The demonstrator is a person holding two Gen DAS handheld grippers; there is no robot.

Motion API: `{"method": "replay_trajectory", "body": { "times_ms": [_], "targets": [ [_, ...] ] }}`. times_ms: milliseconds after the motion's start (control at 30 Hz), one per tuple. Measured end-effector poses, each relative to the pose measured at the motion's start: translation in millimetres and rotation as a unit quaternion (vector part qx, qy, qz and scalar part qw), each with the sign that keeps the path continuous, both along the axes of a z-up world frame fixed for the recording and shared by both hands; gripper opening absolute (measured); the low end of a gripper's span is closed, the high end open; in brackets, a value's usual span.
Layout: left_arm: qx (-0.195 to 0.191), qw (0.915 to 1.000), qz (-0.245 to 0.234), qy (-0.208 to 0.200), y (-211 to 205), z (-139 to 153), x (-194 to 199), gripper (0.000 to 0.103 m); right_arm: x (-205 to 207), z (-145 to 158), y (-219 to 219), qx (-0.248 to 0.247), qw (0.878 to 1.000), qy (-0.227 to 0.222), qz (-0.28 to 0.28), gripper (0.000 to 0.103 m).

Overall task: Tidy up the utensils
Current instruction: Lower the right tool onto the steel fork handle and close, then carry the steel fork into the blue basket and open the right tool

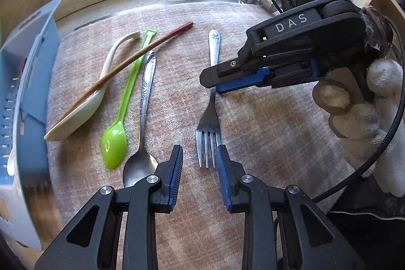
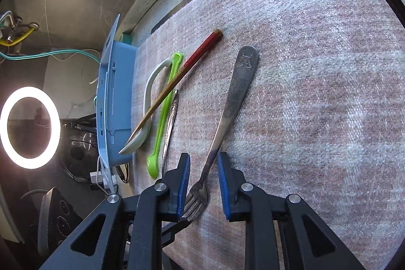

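fork [image 2: 229, 108], tines partly behind hand-held gripper [image 2: 203, 163]

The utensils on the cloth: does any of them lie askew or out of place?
Yes. The chopstick lies slanted across the white spoon and the green spoon, resting on them, while the metal spoon and the fork lie roughly parallel, flat on the cloth.

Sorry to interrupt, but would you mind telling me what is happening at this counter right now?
A person with a gripper in each gloved hand is sorting utensils laid on a cloth. The right gripper is at the fork handle, its fingers either side, not clamped. The left gripper hovers open near the tines. A blue caddy waits at the left.
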State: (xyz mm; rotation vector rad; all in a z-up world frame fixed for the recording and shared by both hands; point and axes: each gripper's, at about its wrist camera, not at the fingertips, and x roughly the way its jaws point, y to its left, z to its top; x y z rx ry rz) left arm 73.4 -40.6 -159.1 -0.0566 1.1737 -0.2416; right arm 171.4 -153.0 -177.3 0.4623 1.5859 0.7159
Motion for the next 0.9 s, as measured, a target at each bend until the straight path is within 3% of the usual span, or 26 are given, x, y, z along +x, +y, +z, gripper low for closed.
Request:
{"method": "replay_trajectory", "body": {
  "times_ms": [267,333,433,500,567,700,900],
  "targets": [
    [-0.024,0.9997,0.000,0.002,-7,1,1,0.029,-4,-4,9,-0.025,0.999,-0.018,0.010,0.018],
    [-0.012,0.9999,0.000,0.001,-8,-2,-3,0.038,-5,-6,9,-0.026,0.999,-0.021,0.009,0.018],
    [0.008,0.9999,0.002,0.010,-11,-11,-4,0.038,-6,-8,9,-0.028,0.999,-0.020,0.007,0.018],
    [0.003,0.9999,0.009,0.010,-10,-14,-3,0.038,-6,-10,10,-0.029,0.999,-0.021,0.008,0.018],
    [-0.005,0.9999,0.009,0.009,-8,-15,-1,0.037,-5,-11,10,-0.028,0.999,-0.017,0.007,0.018],
    [-0.007,0.9999,0.010,0.005,-6,-17,2,0.021,-7,-14,10,-0.022,1.000,-0.006,0.002,0.018],
    [-0.010,0.9999,0.012,-0.003,-6,-11,7,0.021,-10,-15,12,-0.026,1.000,-0.013,-0.002,0.008]
  ]
}}
